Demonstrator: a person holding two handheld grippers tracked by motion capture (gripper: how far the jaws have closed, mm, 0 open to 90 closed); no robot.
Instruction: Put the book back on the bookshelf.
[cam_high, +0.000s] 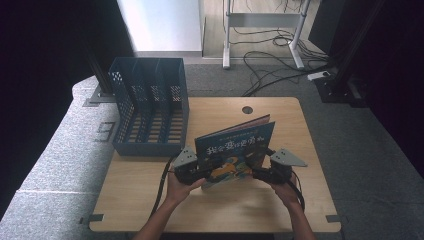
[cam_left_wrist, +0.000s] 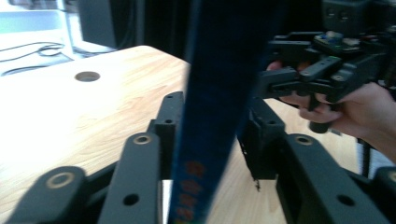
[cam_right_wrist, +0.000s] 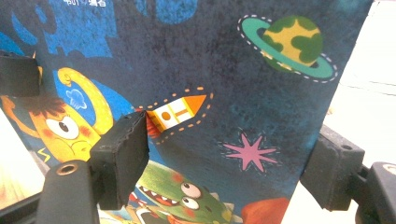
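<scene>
Book (cam_high: 235, 150) in hand: I hold a dark blue picture book upright near the middle of the tabletop (cam_high: 150, 200), its cover facing me, with my left tongs (cam_high: 196, 172) at its lower left corner and my right tongs (cam_high: 260, 174) at its lower right corner. From the high view the book stands at about 12 o'clock from my two hands, tilted slightly so its top edge slopes up toward 1 o'clock, and its pages fan a little along the top. In the left gripper view the book's (cam_left_wrist: 215, 116) edge runs between my own two black jaws, which stand narrow and close against its two faces; I take them as pinching the book, though blur keeps me from seeing the pads meet the cover. My right hand (cam_left_wrist: 355, 112) and its tongs appear there at 2 o'clock, just beyond the book. In the right gripper view the cover (cam_right_wrist: 210, 93) lies across the jaws, with a ringed planet at 1 o'clock, a rocket near the centre, a pink star at 5 o'clock and cartoon monsters along the bottom; one jaw lies in front of the cover and the other sits just past its edge, so I cannot tell whether these tongs grip. A blue slotted file rack (cam_high: 150, 107) stands on the tabletop at 10 o'clock from the book, well apart.
</scene>
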